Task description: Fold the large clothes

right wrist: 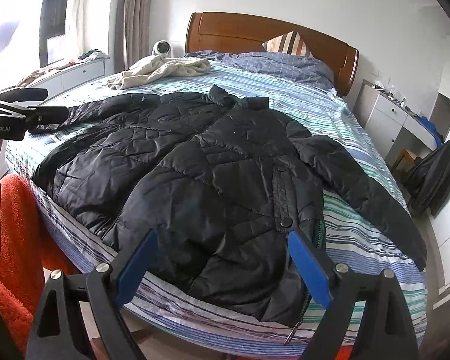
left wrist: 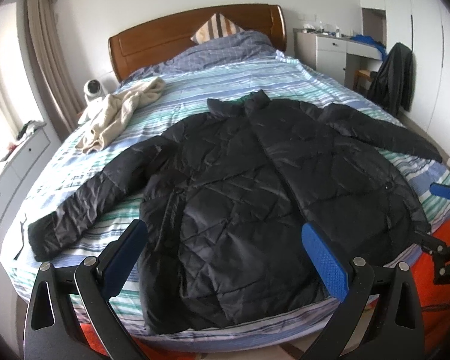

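**Left wrist view: jacket laid out flat, both claws wide and waiting**

Left wrist view has the black quilted jacket [left wrist: 255, 186] spread face-up across the striped bed [left wrist: 195, 78], collar toward the wooden headboard [left wrist: 195, 36], hem at the near edge, both sleeves thrown out to the sides. The left gripper [left wrist: 225, 258] hangs above the hem with its blue pads well apart and nothing between them. Over on the right wrist view, the right gripper [right wrist: 222, 264] does the same at the other end of the hem, jaws wide, gripping nothing, the jacket's snap placket running up just ahead of it.

So no fold has been made yet, by the look of it: the jacket lies full and open, and this reads as the line-up before the first grab. The cream sweater [left wrist: 120, 114] sits crumpled up near the headboard, well clear of the jacket.

Next call, I'd judge, is for each claw to come down and pinch fabric, likely a sleeve or a side edge, to bring it in over the body. The padding is thick and slippery, so a deep bite on the cloth would help. Keep an eye on the far sleeve [right wrist: 375, 198] draping near the bed's edge.
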A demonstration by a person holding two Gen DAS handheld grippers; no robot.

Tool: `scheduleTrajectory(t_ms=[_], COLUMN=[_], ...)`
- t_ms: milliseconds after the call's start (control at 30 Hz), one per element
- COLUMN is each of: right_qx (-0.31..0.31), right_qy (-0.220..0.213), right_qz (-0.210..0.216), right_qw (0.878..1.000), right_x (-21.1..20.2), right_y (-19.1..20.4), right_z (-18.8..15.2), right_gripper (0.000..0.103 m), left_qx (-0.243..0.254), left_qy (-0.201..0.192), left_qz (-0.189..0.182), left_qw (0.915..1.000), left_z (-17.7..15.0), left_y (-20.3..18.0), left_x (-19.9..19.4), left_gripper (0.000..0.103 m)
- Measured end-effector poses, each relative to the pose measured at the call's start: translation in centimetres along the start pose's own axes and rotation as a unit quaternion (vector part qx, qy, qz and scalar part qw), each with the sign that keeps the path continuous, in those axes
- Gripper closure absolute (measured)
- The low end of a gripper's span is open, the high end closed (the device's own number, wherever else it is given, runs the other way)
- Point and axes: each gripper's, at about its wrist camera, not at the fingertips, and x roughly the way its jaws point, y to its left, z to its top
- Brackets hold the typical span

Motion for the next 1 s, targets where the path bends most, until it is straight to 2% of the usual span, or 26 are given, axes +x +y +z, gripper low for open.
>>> scheduleTrajectory(t_ms=[133, 200, 333, 433, 533, 667, 733, 833, 933, 967, 1000], right_qx=[0.013, 0.019, 0.041, 0.054, 0.092, 0.180, 0.249, 0.356, 0.463, 0.488, 0.524], right_qy=[-0.007, -0.023, 0.014, -0.010, -0.025, -0.025, -0.032, -0.047, 0.005, 0.012, 0.006], right_qz=[0.004, 0.001, 0.015, 0.003, -0.013, -0.042, -0.053, -0.067, -0.078, -0.069, -0.050], right_qw=[1.000, 1.000, 0.999, 0.998, 0.995, 0.982, 0.967, 0.931, 0.883, 0.870, 0.850], right_x=[-0.4, -0.8, 1.2, 0.3, -0.6, -1.2, -1.8, -2.1, 0.0, 0.7, 1.6], right_y=[-0.6, -1.0, -2.2, -3.6, -6.3, -12.2, -16.7, -24.0, -31.1, -32.8, -34.9], right_z=[0.4, 0.0, -0.5, 0.1, 0.1, -1.6, -3.1, -5.8, -8.8, -9.8, -11.1], right_gripper=[0.012, 0.012, 0.013, 0.013, 0.013, 0.012, 0.012, 0.012, 0.012, 0.012, 0.012], left_qx=[-0.012, -0.019, -0.017, -0.019, -0.027, -0.021, -0.019, -0.029, -0.047, -0.050, -0.053], left_qy=[-0.009, -0.017, 0.011, -0.001, -0.012, 0.007, 0.011, 0.014, 0.005, 0.006, 0.010], left_qz=[-0.011, -0.015, -0.015, -0.011, -0.015, -0.007, -0.002, -0.001, -0.007, -0.006, -0.004], left_qw=[0.9998, 0.9996, 0.9997, 0.9998, 0.9994, 0.9997, 0.9998, 0.9995, 0.9989, 0.9987, 0.9985], left_z=[0.2, 0.1, -0.1, 0.3, 0.5, -0.2, -0.5, -0.4, -0.1, -0.2, -0.2], left_y=[0.1, 0.2, -0.1, 0.0, 0.2, 0.0, 0.1, 0.5, 1.0, 1.2, 1.2], left_x=[-0.5, -0.8, 0.4, 0.0, -0.7, -0.2, -0.1, -0.1, -0.6, -0.5, -0.3], left_gripper=[0.000, 0.000, 0.001, 0.001, 0.001, 0.000, 0.000, 0.000, 0.000, 0.000, 0.000])
